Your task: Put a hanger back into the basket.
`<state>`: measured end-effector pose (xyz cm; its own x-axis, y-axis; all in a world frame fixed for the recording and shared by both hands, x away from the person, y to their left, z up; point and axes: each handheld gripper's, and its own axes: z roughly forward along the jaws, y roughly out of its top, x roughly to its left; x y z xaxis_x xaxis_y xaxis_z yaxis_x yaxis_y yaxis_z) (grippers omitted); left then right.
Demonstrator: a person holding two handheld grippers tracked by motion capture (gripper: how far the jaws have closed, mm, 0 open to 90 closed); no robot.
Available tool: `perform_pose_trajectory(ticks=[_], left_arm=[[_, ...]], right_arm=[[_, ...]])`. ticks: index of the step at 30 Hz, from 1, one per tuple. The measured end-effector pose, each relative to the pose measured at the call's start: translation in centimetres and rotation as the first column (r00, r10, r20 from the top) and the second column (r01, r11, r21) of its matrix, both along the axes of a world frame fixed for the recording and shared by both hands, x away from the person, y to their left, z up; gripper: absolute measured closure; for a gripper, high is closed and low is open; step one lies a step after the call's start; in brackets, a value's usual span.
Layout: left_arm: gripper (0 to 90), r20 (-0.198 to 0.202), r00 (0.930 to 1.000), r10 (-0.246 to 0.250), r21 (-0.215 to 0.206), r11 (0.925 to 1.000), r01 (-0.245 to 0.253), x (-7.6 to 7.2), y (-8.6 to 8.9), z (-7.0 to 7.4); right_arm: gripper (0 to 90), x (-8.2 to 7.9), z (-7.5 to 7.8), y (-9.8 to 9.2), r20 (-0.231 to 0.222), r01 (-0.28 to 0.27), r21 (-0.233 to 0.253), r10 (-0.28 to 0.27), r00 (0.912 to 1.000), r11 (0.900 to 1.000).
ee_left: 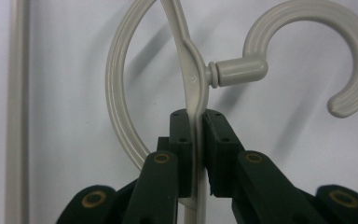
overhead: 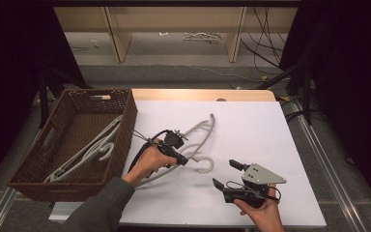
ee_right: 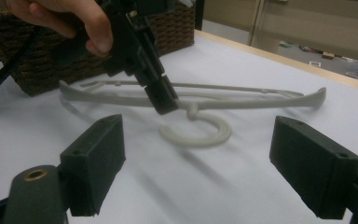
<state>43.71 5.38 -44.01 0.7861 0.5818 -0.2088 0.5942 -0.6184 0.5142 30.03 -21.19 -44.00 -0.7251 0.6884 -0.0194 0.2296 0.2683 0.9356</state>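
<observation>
The left gripper [overhead: 182, 159] is clamping the neck of a pale grey hanger [ee_left: 193, 79] just below its hook, the hanger lying on the white counter [overhead: 251, 130] beside a wicker basket [overhead: 125, 121]. The right gripper [ee_right: 196, 163] is hovering nearby, jaws wide apart and empty. No legible writing is showing.

**What we cannot make out**

In the left gripper view we lose the hanger [ee_left: 196, 88] below the clamping jaws of the left gripper [ee_left: 196, 140], and its curved arm runs off the top edge. In the high view the person's left hand [overhead: 149, 162] covers part of that hanger, and the hangers in the wicker basket [overhead: 125, 130] overlap, so we cannot count them. The right gripper [ee_right: 196, 163] shows blurred pads.
</observation>
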Motion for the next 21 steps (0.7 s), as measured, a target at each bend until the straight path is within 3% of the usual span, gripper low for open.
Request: perform_pose_trajectory(ticks=[7, 9, 14, 15, 21], left_arm=[[82.3, -0.028, 0.9985, 0.047, -0.091, 0.9946, -0.049, 0.8, 1.5, 1.1], [82.3, -0.044, 0.995, 0.09, -0.153, 0.9835, -0.096, 0.8, 1.7, 1.3], [82.4, -0.054, 0.9909, 0.123, -0.203, 0.9702, -0.132, 0.9, 2.3, 1.9], [82.4, -0.061, 0.989, 0.134, -0.228, 0.9629, -0.145, 1.0, 2.5, 2.0], [82.6, -0.066, 0.9813, 0.181, -0.296, 0.9356, -0.192, 1.0, 3.3, 3.1]], right_arm=[[19.0, 0.0, 0.0, 0.0, 0.002, 0.005, 0.004, -0.005, 1.0, 1.0], [19.0, 0.1, -0.1, 0.1, 0.01, 0.004, 0.004, -0.004, 0.9999, 1.0], [19.0, 0.1, -0.1, 0.0, 0.003, 0.002, 0.001, -0.002, 1.0, 1.0], [19.0, 0.1, -0.1, 0.1, 0.008, 0.004, 0.002, -0.004, 1.0, 1.0], [19.0, 0.0, -0.1, 0.0, 0.001, 0.001, -0.003, -0.001, 1.0, 1.0]])
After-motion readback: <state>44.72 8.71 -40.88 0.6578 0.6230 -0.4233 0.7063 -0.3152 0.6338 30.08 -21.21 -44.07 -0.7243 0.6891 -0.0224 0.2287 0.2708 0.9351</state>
